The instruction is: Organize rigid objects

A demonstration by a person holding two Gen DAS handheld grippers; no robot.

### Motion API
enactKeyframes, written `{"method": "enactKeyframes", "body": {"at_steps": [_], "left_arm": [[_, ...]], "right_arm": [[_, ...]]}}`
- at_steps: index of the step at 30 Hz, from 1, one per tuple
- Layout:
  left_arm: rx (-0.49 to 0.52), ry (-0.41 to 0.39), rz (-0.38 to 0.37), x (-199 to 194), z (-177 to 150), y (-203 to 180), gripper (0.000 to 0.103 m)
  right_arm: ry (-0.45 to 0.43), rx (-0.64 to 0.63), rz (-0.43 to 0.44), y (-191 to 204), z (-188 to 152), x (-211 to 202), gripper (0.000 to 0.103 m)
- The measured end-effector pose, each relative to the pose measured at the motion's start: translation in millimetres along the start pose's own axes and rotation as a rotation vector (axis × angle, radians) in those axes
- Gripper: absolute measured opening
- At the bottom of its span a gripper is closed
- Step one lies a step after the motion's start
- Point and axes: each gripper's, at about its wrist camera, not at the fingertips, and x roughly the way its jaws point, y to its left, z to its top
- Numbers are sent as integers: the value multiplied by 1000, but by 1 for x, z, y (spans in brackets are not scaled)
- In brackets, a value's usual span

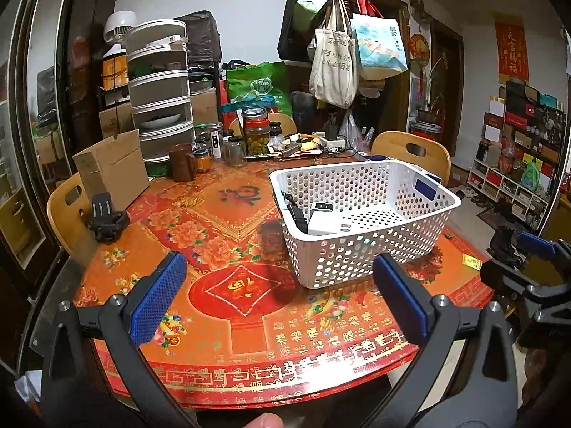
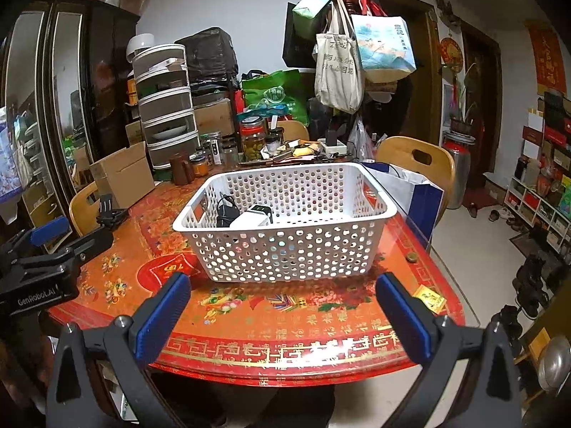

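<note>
Left gripper point(image 1: 280, 297) with blue-padded black fingers is spread wide, holding nothing, hovering over the near edge of the round red-and-gold patterned tabletop point(image 1: 221, 314). Right gripper point(image 2: 283, 315) is likewise released and empty, above the near edge of the same tabletop point(image 2: 249, 324); its tip also shows at the right border of the left wrist view.

White perforated plastic basket point(image 1: 357, 264) sits on the right half of the tabletop, closer to the near edge than to the far one. In the right wrist view the basket point(image 2: 285, 260) is straight ahead, just beyond the fingers. Inside, at its left end, lie a black power adapter with cord point(image 2: 225, 214) and a white rectangular charger block point(image 2: 249, 219), touching each other; the adapter point(image 1: 298, 214) and charger block point(image 1: 323, 221) also show in the left view.

Small yellow card point(image 2: 430, 297) lies flat near the right edge, apart from the basket. Small round brownish coin-like piece point(image 2: 412, 257) sits nearer that edge. Black phone-clamp stand point(image 1: 105, 221) is at the left edge. Brown cardboard box point(image 1: 112, 171) stands at the far left; glass jars point(image 1: 255, 133) and clutter line the far edge.
</note>
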Motion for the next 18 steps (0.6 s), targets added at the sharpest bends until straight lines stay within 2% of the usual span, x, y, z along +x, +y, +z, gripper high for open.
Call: {"method": "enactKeyframes", "body": {"at_steps": [18], "left_arm": [[5,20,2,5,-4,-8,103]], "right_arm": [[-7,-3,5,0,1,-3,103]]}}
